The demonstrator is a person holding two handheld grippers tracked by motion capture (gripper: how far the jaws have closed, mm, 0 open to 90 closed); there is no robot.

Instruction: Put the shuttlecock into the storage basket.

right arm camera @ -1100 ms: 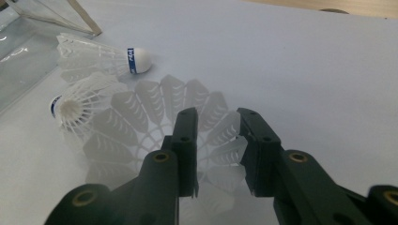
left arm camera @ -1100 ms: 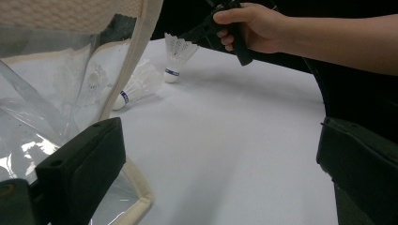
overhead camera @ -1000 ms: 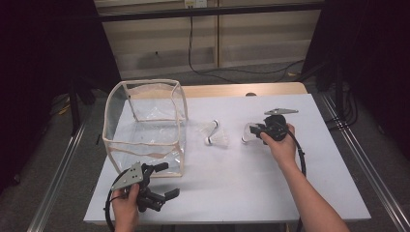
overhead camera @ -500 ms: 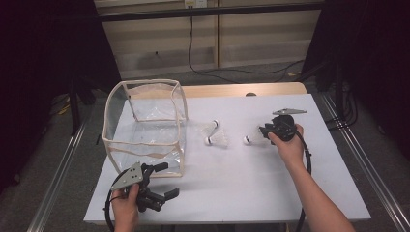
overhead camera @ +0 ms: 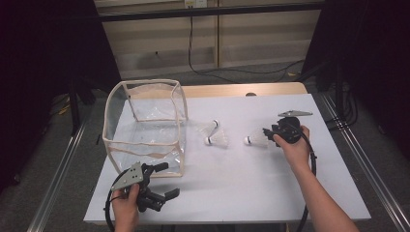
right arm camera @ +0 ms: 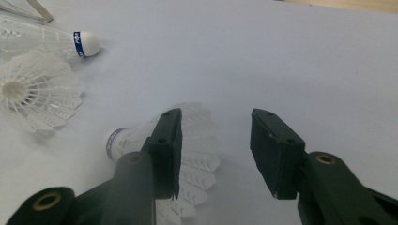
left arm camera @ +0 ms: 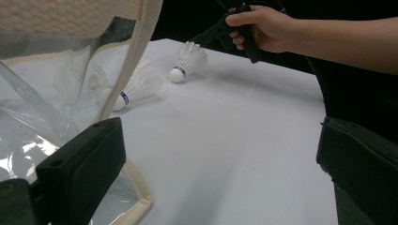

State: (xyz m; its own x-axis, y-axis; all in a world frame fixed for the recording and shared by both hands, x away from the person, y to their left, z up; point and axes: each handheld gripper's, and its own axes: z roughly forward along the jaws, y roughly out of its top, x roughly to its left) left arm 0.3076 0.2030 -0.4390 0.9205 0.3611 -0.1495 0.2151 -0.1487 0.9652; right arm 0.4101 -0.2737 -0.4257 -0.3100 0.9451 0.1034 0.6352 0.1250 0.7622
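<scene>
Shuttlecock (right arm camera: 187, 154) on table beside right gripper's (right arm camera: 216, 150) just-opened jaws.

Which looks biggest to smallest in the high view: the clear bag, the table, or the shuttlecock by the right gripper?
1. Table
2. Clear bag
3. Shuttlecock by the right gripper

They differ plainly in size.

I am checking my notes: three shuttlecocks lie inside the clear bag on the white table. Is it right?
Not quite. The three shuttlecocks lie on the white table beside the clear bag, not inside it. The high view shows this; one lies at the right tongs.
</scene>
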